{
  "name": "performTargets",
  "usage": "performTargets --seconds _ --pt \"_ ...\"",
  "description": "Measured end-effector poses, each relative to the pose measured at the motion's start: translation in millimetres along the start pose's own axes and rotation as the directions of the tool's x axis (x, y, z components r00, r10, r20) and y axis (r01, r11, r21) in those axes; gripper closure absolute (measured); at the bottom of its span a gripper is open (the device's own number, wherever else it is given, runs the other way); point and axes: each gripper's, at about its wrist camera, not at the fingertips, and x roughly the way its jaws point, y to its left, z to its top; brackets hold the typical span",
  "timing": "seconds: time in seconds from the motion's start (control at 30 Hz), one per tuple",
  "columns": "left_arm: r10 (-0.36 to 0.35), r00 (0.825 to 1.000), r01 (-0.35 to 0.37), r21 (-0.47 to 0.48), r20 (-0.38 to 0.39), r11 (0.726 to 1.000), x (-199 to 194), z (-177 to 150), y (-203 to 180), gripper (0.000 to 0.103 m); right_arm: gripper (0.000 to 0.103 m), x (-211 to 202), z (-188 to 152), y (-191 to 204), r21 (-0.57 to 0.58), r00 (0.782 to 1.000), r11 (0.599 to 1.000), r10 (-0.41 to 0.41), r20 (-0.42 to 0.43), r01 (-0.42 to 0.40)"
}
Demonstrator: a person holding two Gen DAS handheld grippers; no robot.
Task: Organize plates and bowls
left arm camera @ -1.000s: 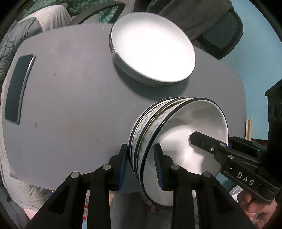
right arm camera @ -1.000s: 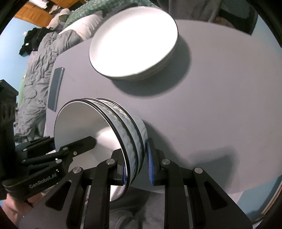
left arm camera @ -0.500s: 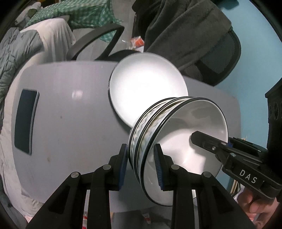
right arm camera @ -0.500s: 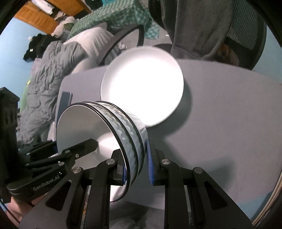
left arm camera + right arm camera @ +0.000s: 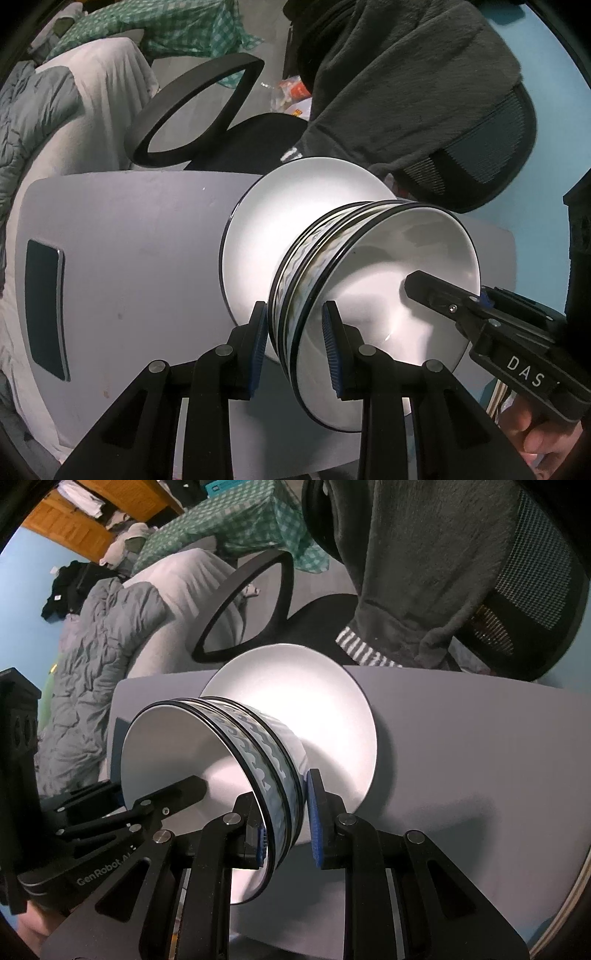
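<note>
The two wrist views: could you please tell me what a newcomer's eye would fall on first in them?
First, the stack of nested bowls with black rims and a blue wave band, held between both tongs: the left tongs clamp one side of the rims, the right tongs the opposite side. Just behind it, a bright stack of white plates sits at the far edge of the grey table.

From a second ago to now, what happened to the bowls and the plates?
The stack of bowls, clamped at opposite rims by the left claw and the right claw, travelled across the table until it hangs over the plates. Nothing was picked up or let go. Both grips look the same, and the plates and the dark phone stayed put.
</note>
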Motion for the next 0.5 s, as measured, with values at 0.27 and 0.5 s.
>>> performTargets --seconds 0.27,0.5 --pt "0.028 0.999 -0.028 -0.002 -0.02 1.0 13 16 -2 0.074 0.084 13 17 -11 0.003 0.999 1.0 0.006 -0.041 -0.006" --pt "0.028 0.999 -0.028 -0.007 -0.024 1.0 16 18 -3 0.074 0.084 16 24 -15 0.008 0.998 1.0 -0.004 -0.058 0.004"
